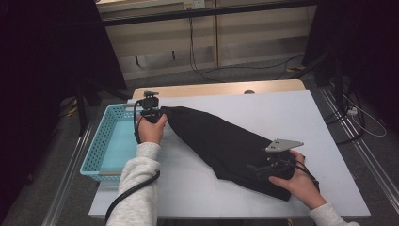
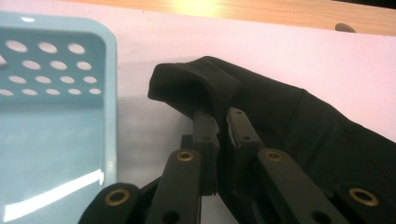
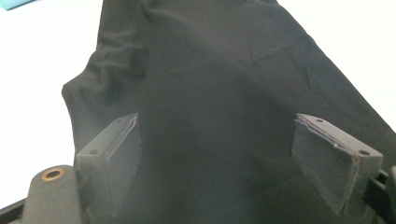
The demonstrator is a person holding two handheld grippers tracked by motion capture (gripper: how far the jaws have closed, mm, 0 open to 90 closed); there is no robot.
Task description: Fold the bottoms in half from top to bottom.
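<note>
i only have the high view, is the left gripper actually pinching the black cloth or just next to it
Observer: In the left gripper view, the left gripper is shut on a folded edge of the black cloth.
Operator: and the right one, closed too
Observer: No. In the right gripper view, the right gripper has its jaws wide apart, with the cloth between and beneath them.
Operator: how near is the basket to the pinched edge
Observer: The light blue basket sits just beside it, with a strip of bare white table between them.
</note>
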